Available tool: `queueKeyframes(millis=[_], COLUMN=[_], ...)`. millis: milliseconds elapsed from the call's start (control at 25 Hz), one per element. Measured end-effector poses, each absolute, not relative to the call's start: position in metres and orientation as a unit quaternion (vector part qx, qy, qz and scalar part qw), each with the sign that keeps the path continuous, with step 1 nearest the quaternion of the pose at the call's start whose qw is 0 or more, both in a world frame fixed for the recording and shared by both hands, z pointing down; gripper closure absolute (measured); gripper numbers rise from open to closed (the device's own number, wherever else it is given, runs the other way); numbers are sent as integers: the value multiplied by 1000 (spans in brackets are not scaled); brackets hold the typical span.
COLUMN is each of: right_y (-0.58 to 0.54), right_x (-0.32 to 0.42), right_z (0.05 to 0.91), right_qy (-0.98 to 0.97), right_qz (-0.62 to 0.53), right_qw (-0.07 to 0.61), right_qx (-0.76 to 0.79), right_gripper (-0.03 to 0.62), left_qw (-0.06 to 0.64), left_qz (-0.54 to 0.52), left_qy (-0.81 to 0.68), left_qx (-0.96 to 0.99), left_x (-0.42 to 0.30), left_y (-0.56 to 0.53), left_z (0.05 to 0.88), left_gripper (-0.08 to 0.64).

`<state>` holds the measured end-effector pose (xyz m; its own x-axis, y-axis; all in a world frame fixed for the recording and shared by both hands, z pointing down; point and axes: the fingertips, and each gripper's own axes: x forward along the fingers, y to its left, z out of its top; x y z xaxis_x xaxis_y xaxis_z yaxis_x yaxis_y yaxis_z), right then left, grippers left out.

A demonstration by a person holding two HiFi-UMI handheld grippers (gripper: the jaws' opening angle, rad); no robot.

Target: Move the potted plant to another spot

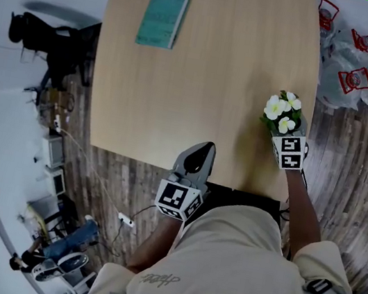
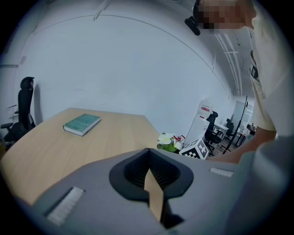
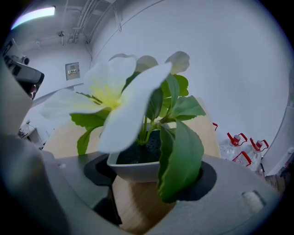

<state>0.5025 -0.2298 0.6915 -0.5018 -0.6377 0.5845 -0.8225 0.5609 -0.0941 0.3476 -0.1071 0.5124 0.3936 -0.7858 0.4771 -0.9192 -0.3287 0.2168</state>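
Right now the potted plant [image 1: 282, 112] is sitting near the right edge of the table [image 1: 177, 106], toward the person's side, and the right claw [image 3: 151, 160] is reaching it from that side, sloping downward. The pot is lying straight ahead of this claw, between its jaws. The jaws are standing wide and appear to be pressing on the white rim from both sides, so the claw is looking clamped on the pot. The plant is standing upright, so its long axis is running up and down while the jaws are squeezing across it. The right hand is plainly the nearer one. The left claw [image 1: 203, 147] is hanging over the table's front edge, well apart from the plant, jaws together with nothing between them. Any carry is looking like a job for the right hand alone. As for writing, the teal book [image 1: 162, 18] at the far left is showing cover print too small to read. The red labels on the bottles [image 1: 355, 78] on the floor are equally unreadable.
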Motion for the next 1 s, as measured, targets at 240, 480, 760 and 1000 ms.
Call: queueKeyframes(millis=[240, 480, 760, 1000], right_y=[-224, -212, -192, -169], right_x=[505, 508, 510, 494], right_z=[683, 664, 642, 635], right_qy=[-853, -864, -875, -885], right_qz=[183, 179, 168, 156], right_qw=[253, 244, 235, 234], right_qx=[418, 403, 389, 370], right_gripper=[239, 241, 241, 241], left_qw=[226, 220, 208, 200], left_qz=[143, 136, 130, 130], left_qy=[-533, -530, -529, -535], left_qx=[803, 807, 813, 811], left_x=[349, 351, 357, 344], left_y=[-106, -104, -96, -78], left_z=[510, 507, 498, 494], left_gripper=[541, 541, 541, 541])
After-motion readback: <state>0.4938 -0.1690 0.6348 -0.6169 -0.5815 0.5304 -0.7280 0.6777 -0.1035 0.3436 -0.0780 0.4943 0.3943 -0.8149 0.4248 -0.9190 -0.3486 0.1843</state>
